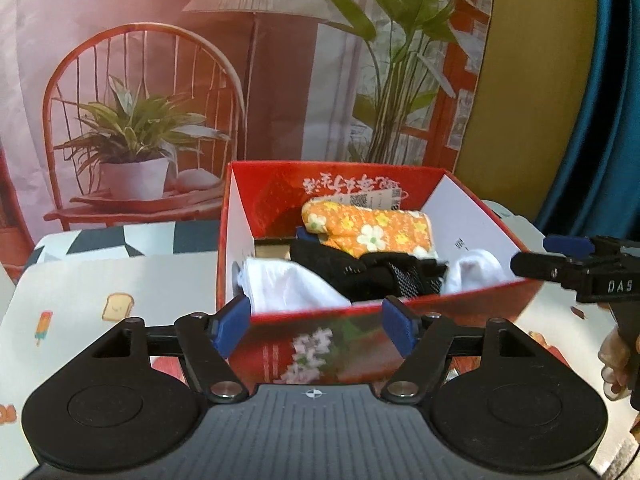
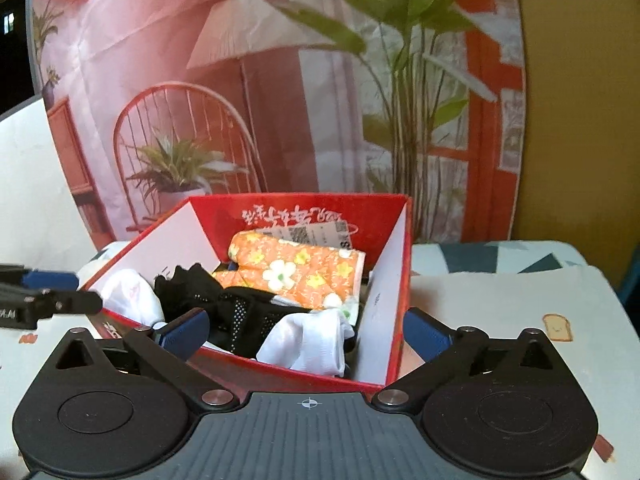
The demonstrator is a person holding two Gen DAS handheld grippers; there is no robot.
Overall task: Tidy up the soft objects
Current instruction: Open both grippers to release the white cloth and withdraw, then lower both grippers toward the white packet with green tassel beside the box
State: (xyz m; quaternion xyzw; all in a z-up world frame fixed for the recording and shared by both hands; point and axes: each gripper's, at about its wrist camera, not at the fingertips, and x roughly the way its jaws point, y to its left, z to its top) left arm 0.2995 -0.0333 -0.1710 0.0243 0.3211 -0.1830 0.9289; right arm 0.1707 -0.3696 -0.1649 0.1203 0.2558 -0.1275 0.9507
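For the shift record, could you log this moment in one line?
left gripper: open, empty | right gripper: open, empty | red box: holds orange floral cloth, black, white items

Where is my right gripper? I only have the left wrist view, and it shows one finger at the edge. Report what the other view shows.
Observer: The right gripper is wide open and holds nothing.
Operator: Give me its fingers against the box.
Observer: One finger shows in front of the box's near wall. The other is outside the right wall.
Operator: Report the table right of the box.
Observer: A toast picture is printed on the mat there.
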